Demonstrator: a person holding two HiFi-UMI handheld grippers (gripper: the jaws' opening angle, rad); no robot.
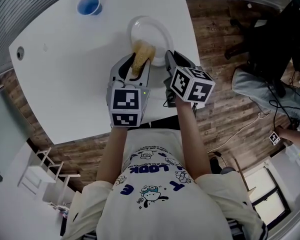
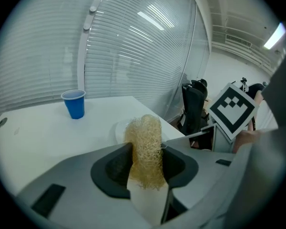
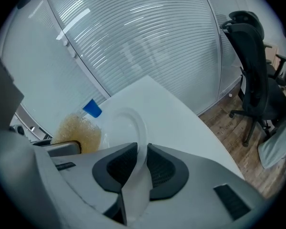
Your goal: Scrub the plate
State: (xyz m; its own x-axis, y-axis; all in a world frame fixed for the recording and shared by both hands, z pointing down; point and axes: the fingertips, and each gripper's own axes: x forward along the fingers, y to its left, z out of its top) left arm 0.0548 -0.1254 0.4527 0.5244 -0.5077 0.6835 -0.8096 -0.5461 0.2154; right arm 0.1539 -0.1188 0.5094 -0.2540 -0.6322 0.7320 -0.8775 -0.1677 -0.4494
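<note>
A white plate [image 1: 150, 33] lies near the right edge of the white table [image 1: 70, 79]. My right gripper [image 1: 169, 58] is shut on the plate's near rim, and the right gripper view shows the plate [image 3: 126, 128] pinched edge-on between the dark pads [image 3: 163, 168]. A yellow fibrous loofah scrubber [image 1: 141, 55] is clamped in my left gripper [image 1: 136, 66] and reaches onto the plate's near side. In the left gripper view the loofah [image 2: 145, 149] stands up between the jaws. The loofah [image 3: 78, 132] also shows left of the plate in the right gripper view.
A blue cup [image 1: 89, 5] stands at the table's far left. A small round hole [image 1: 20, 53] marks the table's left corner. Wooden floor [image 1: 225, 29] lies to the right, with a black office chair [image 3: 250, 66] and cables. Slatted blinds [image 2: 133, 42] run behind the table.
</note>
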